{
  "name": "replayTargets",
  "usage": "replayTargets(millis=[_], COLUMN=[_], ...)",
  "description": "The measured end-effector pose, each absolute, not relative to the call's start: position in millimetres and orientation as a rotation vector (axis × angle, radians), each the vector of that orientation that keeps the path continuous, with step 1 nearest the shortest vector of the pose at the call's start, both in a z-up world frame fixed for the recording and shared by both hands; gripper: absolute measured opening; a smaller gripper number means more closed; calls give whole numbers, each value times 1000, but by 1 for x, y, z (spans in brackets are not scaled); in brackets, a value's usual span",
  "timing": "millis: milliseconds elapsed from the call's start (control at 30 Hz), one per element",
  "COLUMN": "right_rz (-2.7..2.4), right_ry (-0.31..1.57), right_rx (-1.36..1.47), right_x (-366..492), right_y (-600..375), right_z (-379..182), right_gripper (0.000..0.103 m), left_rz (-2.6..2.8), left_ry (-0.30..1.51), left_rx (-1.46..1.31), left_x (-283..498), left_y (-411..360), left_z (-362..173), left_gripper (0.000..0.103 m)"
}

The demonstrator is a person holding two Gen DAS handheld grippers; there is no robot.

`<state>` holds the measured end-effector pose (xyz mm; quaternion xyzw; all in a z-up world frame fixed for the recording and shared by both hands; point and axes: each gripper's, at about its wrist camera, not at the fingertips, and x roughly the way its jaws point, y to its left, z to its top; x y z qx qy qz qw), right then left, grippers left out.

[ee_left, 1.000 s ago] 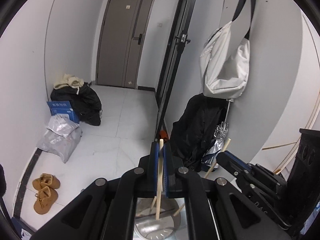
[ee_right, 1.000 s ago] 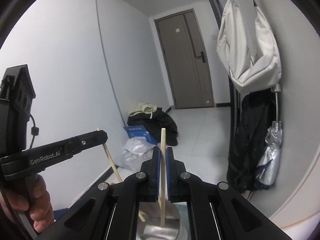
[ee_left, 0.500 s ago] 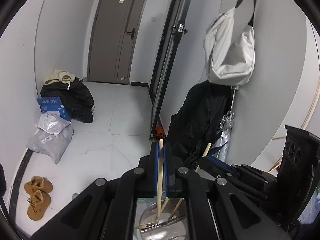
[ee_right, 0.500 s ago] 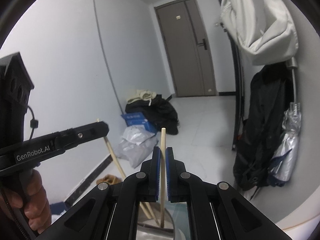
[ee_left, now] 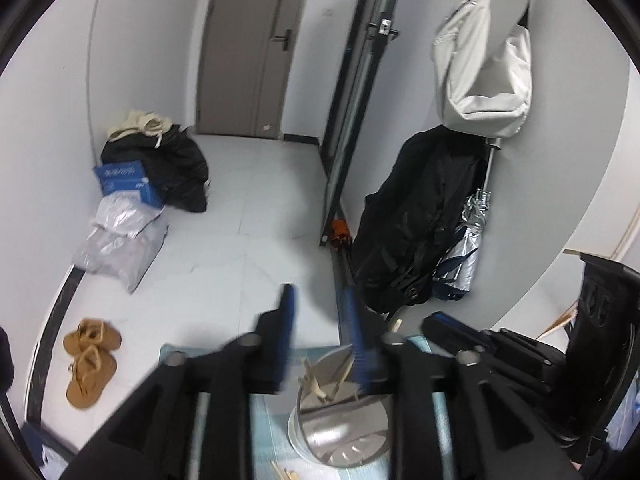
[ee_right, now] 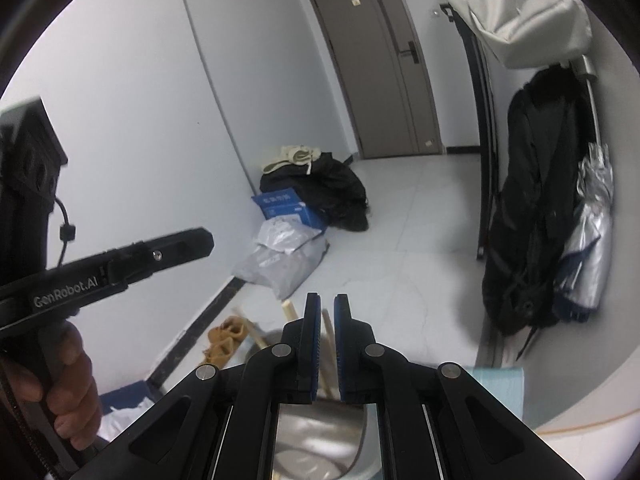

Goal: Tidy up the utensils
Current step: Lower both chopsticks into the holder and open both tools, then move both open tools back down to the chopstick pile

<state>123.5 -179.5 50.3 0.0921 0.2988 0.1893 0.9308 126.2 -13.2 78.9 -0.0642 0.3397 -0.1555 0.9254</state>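
A shiny metal utensil holder (ee_left: 340, 436) stands on a pale blue mat (ee_left: 266, 424) just below both grippers. Several wooden chopsticks (ee_left: 320, 384) lean inside it. My left gripper (ee_left: 317, 292) hangs over the holder; its jaws are opening and nothing is between them. My right gripper (ee_right: 327, 298) sits over the same holder (ee_right: 320, 444); its jaws are parting a little, and a chopstick (ee_right: 328, 344) stands loose and tilted between them with its lower end in the holder. The right gripper (ee_left: 444, 322) shows at the right of the left wrist view.
A person's hand (ee_right: 68, 380) holds the left gripper's handle. On the floor lie brown shoes (ee_left: 90, 356), a grey plastic bag (ee_left: 116, 244), a blue box (ee_left: 124, 182) and dark clothes (ee_left: 172, 168). A black jacket (ee_left: 416, 220), a silver umbrella (ee_left: 464, 256) and a white bag (ee_left: 488, 72) hang at the right wall.
Both grippers sank toward the holder. The left jaws spread and its chopstick dropped into the holder. The right jaws parted slightly and its chopstick slid down and tilted.
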Motion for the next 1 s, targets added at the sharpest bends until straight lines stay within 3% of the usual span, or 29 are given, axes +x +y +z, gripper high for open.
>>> replayTargets(millis=[33,100,233,433,600,767,1000], right_rz=[383,369,325,303,290,280,260], right_ry=[609,597,574,546,516,511,504], right_rx=[189,194,216,216,216,221,221], right_x=[120,112,93,59,29,4,-24], right_y=[-181,-184,-193,-197,-197,-196,-196], right_z=[52,56,63,74,77,72,65], right_gripper=[8,10,27,29,42,46,60], left_rz=[-298,-269,-235,-179,-148,-130,-120], left_ry=[697,678,649,606,586,567,568], left_rx=[-132,-128,-111,-86,-64,-68,-42], left_x=[122,112,94,67,48,29,9], left_y=[-11,-10,-11,-13,-13,-11,-14], left_z=[79,81,86,92,93,90,79], left_gripper=[47,57,62,76,80,85,91])
